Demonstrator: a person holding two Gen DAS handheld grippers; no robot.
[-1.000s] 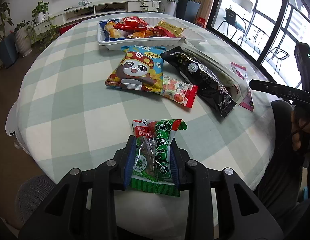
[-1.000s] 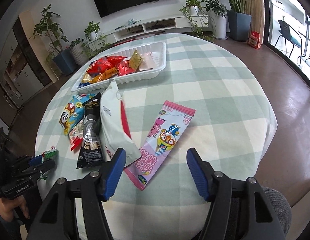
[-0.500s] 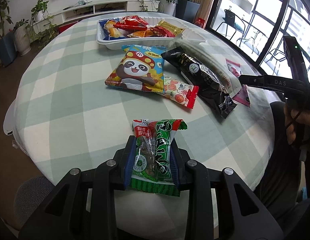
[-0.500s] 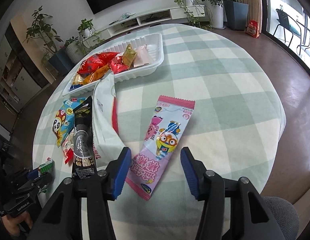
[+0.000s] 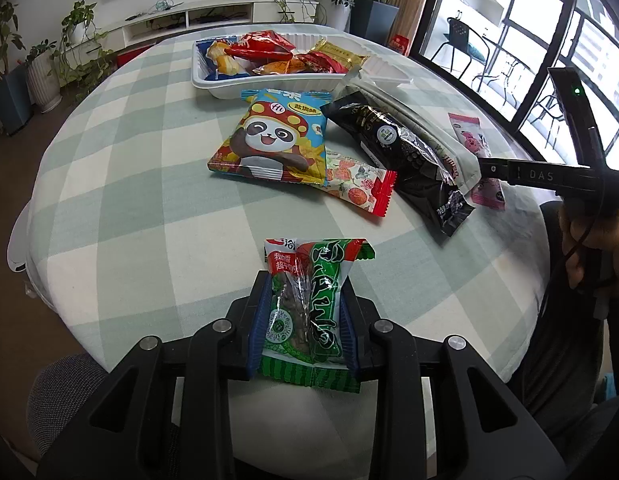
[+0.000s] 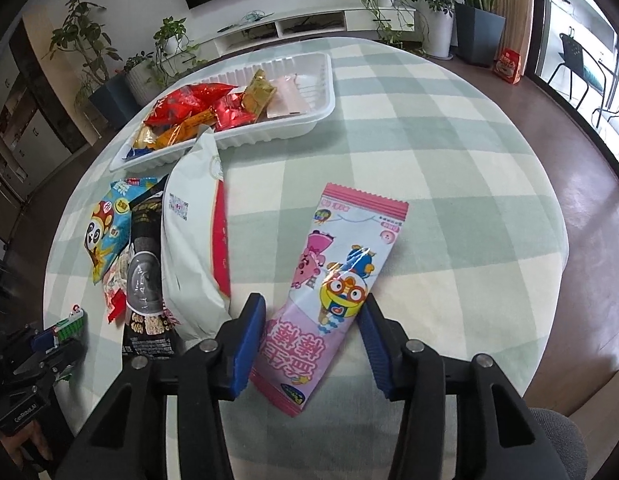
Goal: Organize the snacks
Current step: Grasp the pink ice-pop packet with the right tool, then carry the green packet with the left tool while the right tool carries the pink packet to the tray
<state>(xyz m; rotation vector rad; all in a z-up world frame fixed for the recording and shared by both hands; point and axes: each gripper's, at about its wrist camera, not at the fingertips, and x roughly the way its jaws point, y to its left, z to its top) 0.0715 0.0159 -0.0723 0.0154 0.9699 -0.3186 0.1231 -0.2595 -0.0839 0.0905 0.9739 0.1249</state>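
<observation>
On my feeds the round table (image 6: 449, 168) wears a green-and-cream checked cloth. At its far side the white tray (image 6: 317, 116) holds red, orange and gold snack packets. The pink snack packet (image 6: 341, 280) lies nearest me, long axis running away from me and tilted right, penguin cartoon and Chinese characters printed on it. My right gripper (image 6: 311, 346) straddles its near end, jaws closing, pads not yet pressing. My left gripper (image 5: 303, 330) clamps the green snack packet (image 5: 309, 304); "DAS" reads on the other tool.
</observation>
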